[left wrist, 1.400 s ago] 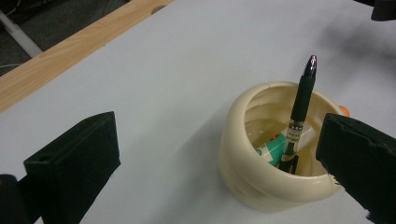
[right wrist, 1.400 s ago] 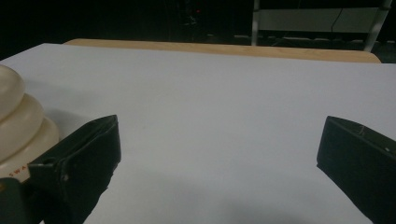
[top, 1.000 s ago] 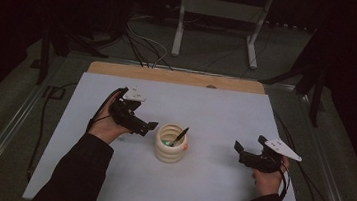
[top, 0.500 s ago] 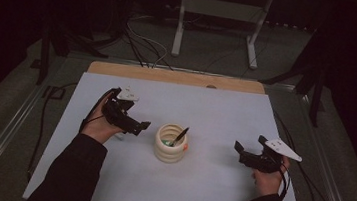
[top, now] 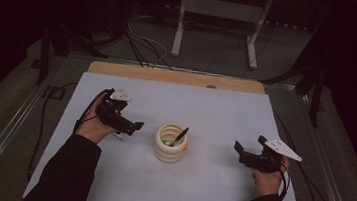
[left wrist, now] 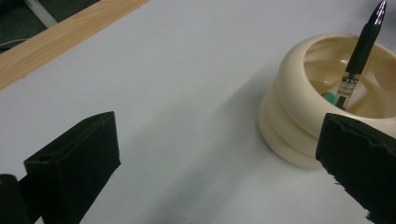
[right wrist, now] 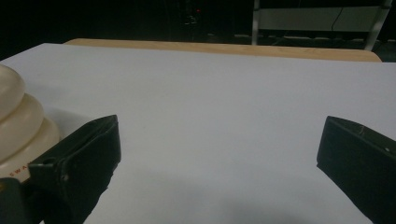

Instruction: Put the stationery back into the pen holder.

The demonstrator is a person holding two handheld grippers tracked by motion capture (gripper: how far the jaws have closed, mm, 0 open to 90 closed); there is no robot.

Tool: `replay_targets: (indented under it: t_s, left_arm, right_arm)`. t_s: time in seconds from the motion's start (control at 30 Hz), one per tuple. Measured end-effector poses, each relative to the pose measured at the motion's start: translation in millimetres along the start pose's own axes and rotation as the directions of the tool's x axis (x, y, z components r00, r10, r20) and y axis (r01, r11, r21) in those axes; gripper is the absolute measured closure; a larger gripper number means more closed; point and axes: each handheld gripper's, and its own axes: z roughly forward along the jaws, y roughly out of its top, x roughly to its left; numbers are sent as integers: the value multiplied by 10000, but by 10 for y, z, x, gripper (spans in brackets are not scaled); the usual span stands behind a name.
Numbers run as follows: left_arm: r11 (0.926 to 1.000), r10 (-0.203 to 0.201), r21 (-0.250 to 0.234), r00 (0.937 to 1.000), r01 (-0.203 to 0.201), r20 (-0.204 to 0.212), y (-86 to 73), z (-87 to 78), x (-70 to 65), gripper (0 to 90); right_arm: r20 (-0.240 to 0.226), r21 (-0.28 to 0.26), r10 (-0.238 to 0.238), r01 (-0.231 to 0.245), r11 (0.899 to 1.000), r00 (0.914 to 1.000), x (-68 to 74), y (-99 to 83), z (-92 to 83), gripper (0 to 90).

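A cream ribbed holder [top: 170, 143] stands upright on the white table [top: 215, 109], near the middle and somewhat toward the person's edge. Its wall is stacked in three rounded rings, and a black pen [top: 179, 136] leans inside it, tip up and tilted toward the table's right edge. In the left gripper view the pen [left wrist: 362, 46] rests against the inner wall of the holder [left wrist: 299, 112], with a green object [left wrist: 330, 96] low in the bowl beside it. From above, a small orange spot shows at the holder's right rim; what it is cannot be told.

The left gripper [top: 131, 126] sits over the left half of the table, just beside the holder and apart from it, held in the person's left hand [top: 95, 122]. Its jaws are spread wide with only bare table surface between them, and the holder lies just past the jaw on the right of its own view.

The right gripper [top: 240, 150] is held in the right hand [top: 268, 178] near the table's right edge, well apart from the holder, pointing toward it. Its jaws are likewise released and wide apart, grasping nothing; the holder [right wrist: 18, 126] shows at the left edge of its view, behind one jaw.

A bare wooden strip [top: 176, 76] runs along the table's far edge
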Motion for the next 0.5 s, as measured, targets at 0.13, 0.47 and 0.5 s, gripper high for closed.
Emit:
replay_targets:
  t_s: [0.13,0.47,0.5]
  left_arm:
    - [10000,1,4,10000,-1,-43,-37,-9,30,1]
    - [10000,-48,80,9998,50,-200,-118,-32,96,1]
    - [10000,-31,80,9997,33,-224,-125,-35,100,1]
  right_arm:
    - [-4,-2,6,-6,10000,10000,-1,0,0,0]
    - [-8,6,5,-5,10000,10000,1,-1,1,0]
    - [-13,2,6,-6,10000,10000,1,0,1,0]
